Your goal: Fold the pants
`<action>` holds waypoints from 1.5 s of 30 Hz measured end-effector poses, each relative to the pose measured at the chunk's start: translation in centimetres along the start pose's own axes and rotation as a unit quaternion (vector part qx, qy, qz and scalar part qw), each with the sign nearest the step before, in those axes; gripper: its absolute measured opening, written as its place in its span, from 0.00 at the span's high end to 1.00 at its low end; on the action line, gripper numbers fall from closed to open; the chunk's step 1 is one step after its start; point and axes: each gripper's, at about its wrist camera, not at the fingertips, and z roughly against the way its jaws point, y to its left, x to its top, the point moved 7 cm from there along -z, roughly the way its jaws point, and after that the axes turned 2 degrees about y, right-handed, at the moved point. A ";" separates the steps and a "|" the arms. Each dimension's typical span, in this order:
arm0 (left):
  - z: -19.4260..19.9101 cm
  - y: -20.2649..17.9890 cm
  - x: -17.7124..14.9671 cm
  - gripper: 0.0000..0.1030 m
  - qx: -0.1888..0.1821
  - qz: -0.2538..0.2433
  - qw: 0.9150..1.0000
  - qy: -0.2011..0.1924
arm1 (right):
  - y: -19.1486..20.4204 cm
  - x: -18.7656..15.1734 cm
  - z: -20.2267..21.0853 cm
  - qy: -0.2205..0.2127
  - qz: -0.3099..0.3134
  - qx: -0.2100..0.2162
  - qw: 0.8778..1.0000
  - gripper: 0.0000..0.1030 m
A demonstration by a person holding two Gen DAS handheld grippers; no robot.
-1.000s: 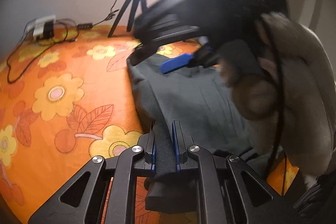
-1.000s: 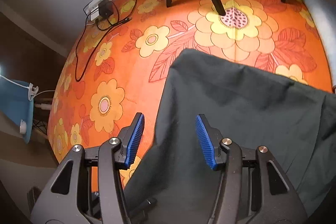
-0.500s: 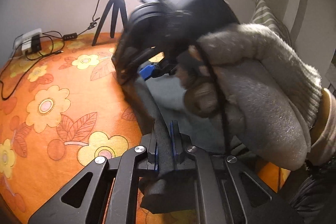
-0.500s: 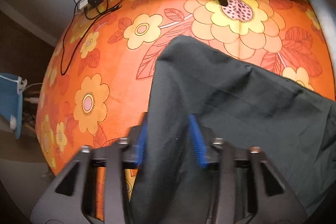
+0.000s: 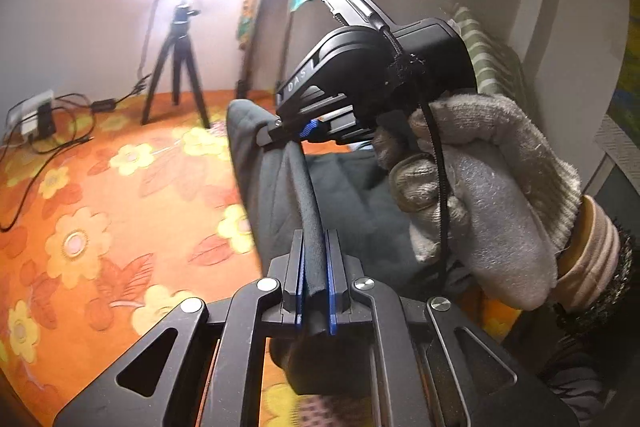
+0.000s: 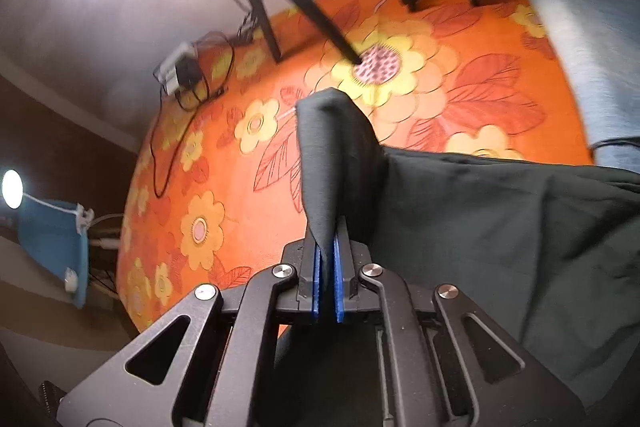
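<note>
The dark grey-green pants (image 5: 352, 203) lie on an orange flowered bedspread (image 5: 100, 195). My left gripper (image 5: 315, 247) is shut on a rolled edge of the pants and holds it lifted. My right gripper (image 6: 327, 251) is shut on another edge of the pants (image 6: 500, 235), which rises in a peak above the bed. In the left wrist view the right gripper (image 5: 296, 137), held by a gloved hand (image 5: 480, 195), pinches the same edge farther along, so the fabric hangs stretched between the two.
A black tripod (image 5: 176, 75) stands on the bed under a bright lamp. A charger with cables (image 5: 36, 115) lies at the far left. A striped pillow (image 5: 492, 63) and a light blue pillow (image 6: 580, 47) lie by the wall.
My right gripper closed on the pants edge and both grippers rose, lifting the edge off the bedspread. The left gripper stayed shut on the fabric.
</note>
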 end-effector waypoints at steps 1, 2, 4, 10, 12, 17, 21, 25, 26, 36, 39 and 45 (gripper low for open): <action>0.0 -0.8 0.2 0.93 -0.006 -0.003 1.000 -0.001 | -0.3 0.1 0.7 -0.006 -0.002 0.002 1.000 0.94; -0.1 -1.2 0.4 0.93 -0.010 -0.006 1.000 -0.001 | -0.6 0.1 1.3 -0.010 -0.003 0.003 1.000 0.94; -0.2 -2.8 0.9 0.93 -0.022 -0.014 1.000 -0.003 | -1.3 0.2 2.7 -0.020 -0.006 0.006 1.000 0.95; -1.1 -6.3 2.2 0.93 -0.051 -0.031 0.998 -0.004 | -4.2 0.5 6.4 -0.050 -0.027 0.011 0.998 0.95; -1.7 -7.5 2.4 0.93 -0.059 -0.036 0.998 -0.002 | -5.4 0.5 7.6 -0.058 -0.034 0.010 0.998 0.95; -3.7 -9.9 2.3 0.93 -0.083 -0.042 0.996 0.005 | -9.2 0.2 9.9 -0.071 -0.049 -0.003 0.996 0.95; -5.4 -11.8 1.9 0.93 -0.103 -0.033 0.994 0.008 | -12.3 -0.4 11.4 -0.078 -0.063 -0.016 0.995 0.95; -7.0 -13.9 1.4 0.94 -0.120 -0.029 0.992 0.017 | -14.8 -0.9 12.1 -0.083 -0.067 -0.030 0.994 0.95; -7.6 -14.3 1.3 0.94 -0.123 -0.028 0.992 0.019 | -15.3 -1.0 12.2 -0.084 -0.067 -0.035 0.994 0.95; -12.6 -17.5 0.7 0.94 -0.164 -0.002 0.986 0.039 | -20.3 -1.7 13.2 -0.088 -0.078 -0.058 0.991 0.95; -13.4 -18.3 0.7 0.94 -0.176 -0.002 0.983 0.041 | -21.6 -1.9 13.6 -0.092 -0.085 -0.058 0.990 0.95; -15.5 -19.7 1.2 0.94 -0.198 -0.008 0.979 0.049 | -24.1 -2.2 15.4 -0.107 -0.094 -0.063 0.988 0.95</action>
